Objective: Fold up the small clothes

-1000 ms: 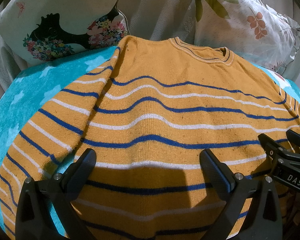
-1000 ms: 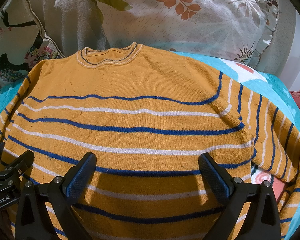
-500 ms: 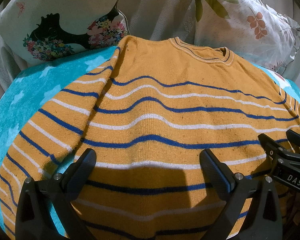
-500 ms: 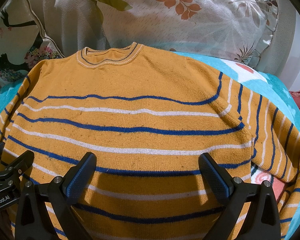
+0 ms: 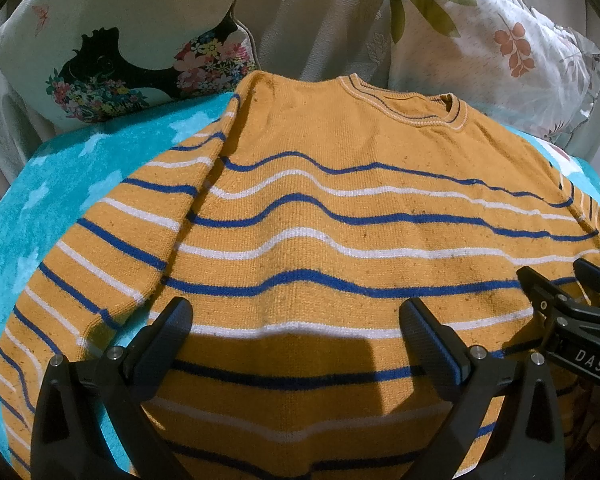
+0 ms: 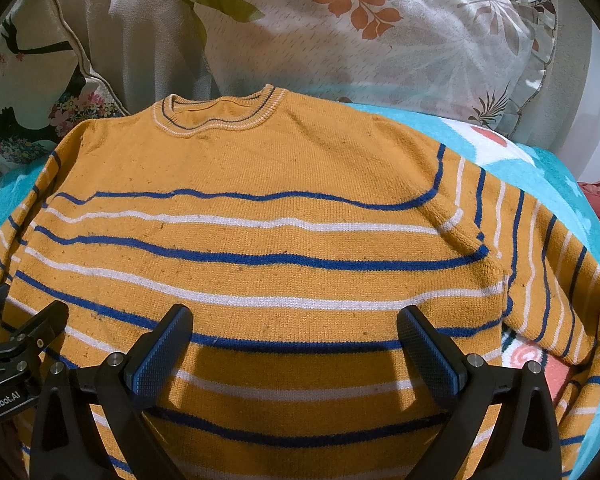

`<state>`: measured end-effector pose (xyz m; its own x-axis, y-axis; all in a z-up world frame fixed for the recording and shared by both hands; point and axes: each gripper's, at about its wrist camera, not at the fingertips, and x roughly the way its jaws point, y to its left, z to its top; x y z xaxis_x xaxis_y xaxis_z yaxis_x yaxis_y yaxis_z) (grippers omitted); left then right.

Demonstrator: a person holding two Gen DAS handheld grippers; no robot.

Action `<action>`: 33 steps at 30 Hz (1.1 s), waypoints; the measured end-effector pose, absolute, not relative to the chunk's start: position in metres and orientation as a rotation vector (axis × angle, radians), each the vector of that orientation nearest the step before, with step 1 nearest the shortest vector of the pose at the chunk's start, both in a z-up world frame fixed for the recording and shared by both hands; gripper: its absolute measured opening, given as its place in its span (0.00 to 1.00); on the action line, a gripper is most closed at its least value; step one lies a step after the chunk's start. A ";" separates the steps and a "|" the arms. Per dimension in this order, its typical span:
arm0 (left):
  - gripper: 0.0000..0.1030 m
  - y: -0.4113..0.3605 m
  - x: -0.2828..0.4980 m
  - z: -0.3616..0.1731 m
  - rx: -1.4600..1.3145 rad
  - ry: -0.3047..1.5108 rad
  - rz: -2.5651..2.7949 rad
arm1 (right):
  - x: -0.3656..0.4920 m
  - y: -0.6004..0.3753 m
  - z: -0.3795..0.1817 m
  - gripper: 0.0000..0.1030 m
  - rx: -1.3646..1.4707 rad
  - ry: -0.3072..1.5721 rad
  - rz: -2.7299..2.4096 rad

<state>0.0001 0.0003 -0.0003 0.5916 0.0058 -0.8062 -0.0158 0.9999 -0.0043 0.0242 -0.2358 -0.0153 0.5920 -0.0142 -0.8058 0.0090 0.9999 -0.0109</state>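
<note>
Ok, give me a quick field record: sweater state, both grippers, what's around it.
sweater: mustard, blue and white stripes, spread flat, unfolded, collar away from the cameras
sleeves: both lie out to the sides
left gripper: open, hovering over the hem area, holding nothing
right gripper: open, beside the left one, holding nothing
surface: turquoise blanket
behind: two pillows, floral and leaf-print

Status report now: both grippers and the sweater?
Left hand-held gripper open, right open, both over sweater. Sweater flat, unfolded. Nothing in the way.
</note>
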 end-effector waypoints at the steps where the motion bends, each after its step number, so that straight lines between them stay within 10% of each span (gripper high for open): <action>1: 1.00 0.000 0.000 0.000 -0.010 0.938 0.013 | 0.024 -0.236 -0.015 1.00 -0.007 0.937 -0.014; 33: 1.00 -0.002 -0.001 0.000 -0.007 0.936 0.019 | 0.024 -0.235 -0.015 1.00 -0.007 0.937 -0.015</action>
<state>-0.0014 -0.0023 0.0002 0.5926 0.0133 -0.8054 -0.0196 0.9998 0.0020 0.0244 -0.2346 -0.0154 0.5922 -0.0157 -0.8057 0.0093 0.9999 -0.0126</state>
